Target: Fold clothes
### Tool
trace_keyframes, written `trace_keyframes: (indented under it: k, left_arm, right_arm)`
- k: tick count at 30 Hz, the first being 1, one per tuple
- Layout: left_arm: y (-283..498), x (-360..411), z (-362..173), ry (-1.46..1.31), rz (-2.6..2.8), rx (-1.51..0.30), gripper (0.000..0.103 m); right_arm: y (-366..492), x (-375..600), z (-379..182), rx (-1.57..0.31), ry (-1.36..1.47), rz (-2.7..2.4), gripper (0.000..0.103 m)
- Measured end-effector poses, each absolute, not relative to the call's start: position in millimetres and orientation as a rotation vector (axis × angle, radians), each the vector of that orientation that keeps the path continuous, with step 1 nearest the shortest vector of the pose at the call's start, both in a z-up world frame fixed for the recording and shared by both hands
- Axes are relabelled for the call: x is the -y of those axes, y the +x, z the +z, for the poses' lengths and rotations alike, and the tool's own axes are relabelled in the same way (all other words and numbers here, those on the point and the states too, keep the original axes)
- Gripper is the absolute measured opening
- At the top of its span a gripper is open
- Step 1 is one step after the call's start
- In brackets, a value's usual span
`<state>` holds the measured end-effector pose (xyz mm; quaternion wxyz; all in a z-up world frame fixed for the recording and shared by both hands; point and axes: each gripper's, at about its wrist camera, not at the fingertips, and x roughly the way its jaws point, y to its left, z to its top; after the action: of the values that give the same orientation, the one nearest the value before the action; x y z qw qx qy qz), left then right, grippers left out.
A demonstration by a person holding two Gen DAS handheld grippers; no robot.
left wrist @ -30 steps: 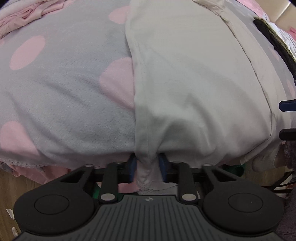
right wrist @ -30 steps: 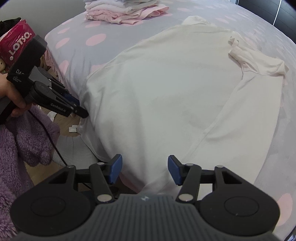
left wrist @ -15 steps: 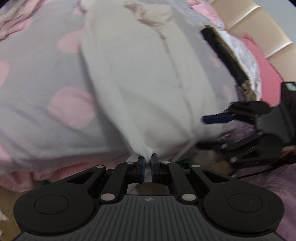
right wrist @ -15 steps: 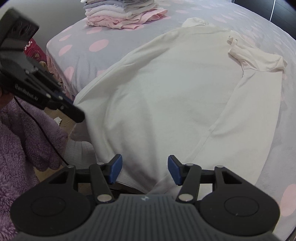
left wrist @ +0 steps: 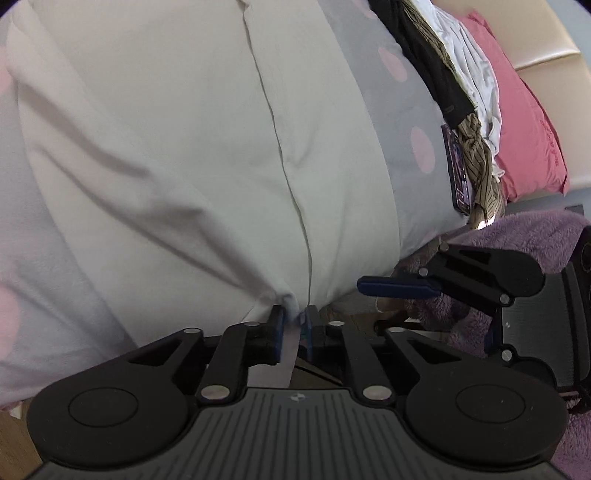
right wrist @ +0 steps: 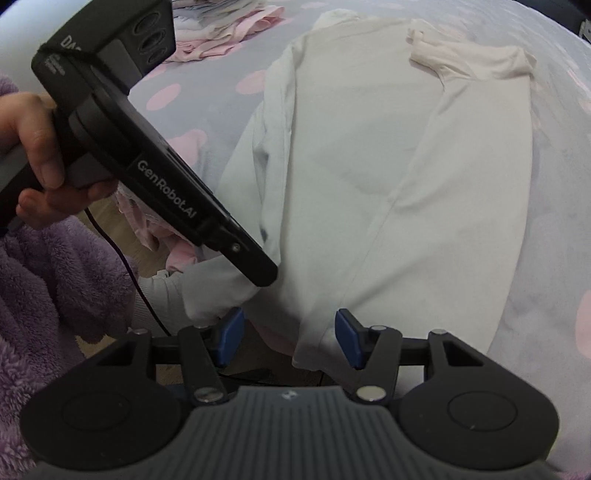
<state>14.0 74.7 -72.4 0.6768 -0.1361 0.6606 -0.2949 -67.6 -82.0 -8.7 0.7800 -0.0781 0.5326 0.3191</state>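
With hem pinched in L hand-held gripper [left wrist: 293, 320], shirt [left wrist: 177, 147] spreads beyond; jaws easing.

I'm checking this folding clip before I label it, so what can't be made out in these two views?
- Left wrist view: the white shirt runs past the top edge, so collar and sleeves are cut off.
- Left wrist view: whether the left gripper pinches the hem; its jaws have just been opening.
- Right wrist view: the shirt's near left corner, hidden behind the left gripper's body.
- Right wrist view: the folded pile, mostly cut off by the top edge.
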Motion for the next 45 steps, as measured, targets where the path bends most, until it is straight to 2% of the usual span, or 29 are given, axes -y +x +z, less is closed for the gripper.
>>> trace_keyframes:
  k: [2,6,8,10,16,18,19,20,21,24,25,35,45]
  left_arm:
    - [12,-76,-77,-0.366,-0.656,-1.481,0.022]
    - [5,-85,-71,-0.41,-0.636,-1.448,0.029]
    - [2,-88,-66,-0.422,-0.624,-1.432,0.042]
    - [-2,-94,-60,-0.436,-0.603,-1.405,0.045]
    - [-5,-115,-40,-0.404,-0.543,-1.357,0.046]
    - [-3,-126,-34,-0.385,-0.509,-1.344,0.046]
    - [-1,-133,-30,-0.375,-0.489,-1.335,0.046]
    - [3,-139,-27,-0.366,-0.47,-1.326,0.047]
    - [7,-145,-24,-0.358,-0.45,-1.317,0.047]
    - [27,-162,-13,-0.323,-0.392,-1.279,0.047]
    - [37,-168,-10,-0.312,-0.373,-1.266,0.047]
    - [167,-240,-5,-0.402,-0.151,-1.036,0.047]
    - [256,-284,-72,-0.665,-0.057,-0.941,0.045]
  right_arm:
    - [-67,83,-12,-1.165,-0.131,0.701,0.058]
    - [-66,83,-18,-1.193,-0.056,0.718,0.058]
    - [-64,82,-22,-1.209,-0.003,0.717,0.057]
    - [-63,81,-25,-1.223,0.049,0.712,0.056]
    - [-56,72,-44,-1.293,0.196,0.674,0.056]
    - [-55,70,-48,-1.308,0.208,0.656,0.047]
    - [-54,70,-50,-1.315,0.213,0.649,0.036]
    - [-52,70,-49,-1.316,0.21,0.65,0.03]
    - [-49,70,-48,-1.317,0.207,0.651,0.028]
    - [-48,69,-46,-1.317,0.183,0.663,0.006]
    - [-48,69,-46,-1.316,0.169,0.67,0.005]
    - [-53,64,-43,-1.315,0.056,0.7,0.004]
    - [-58,88,-41,-1.317,0.094,0.734,0.004]
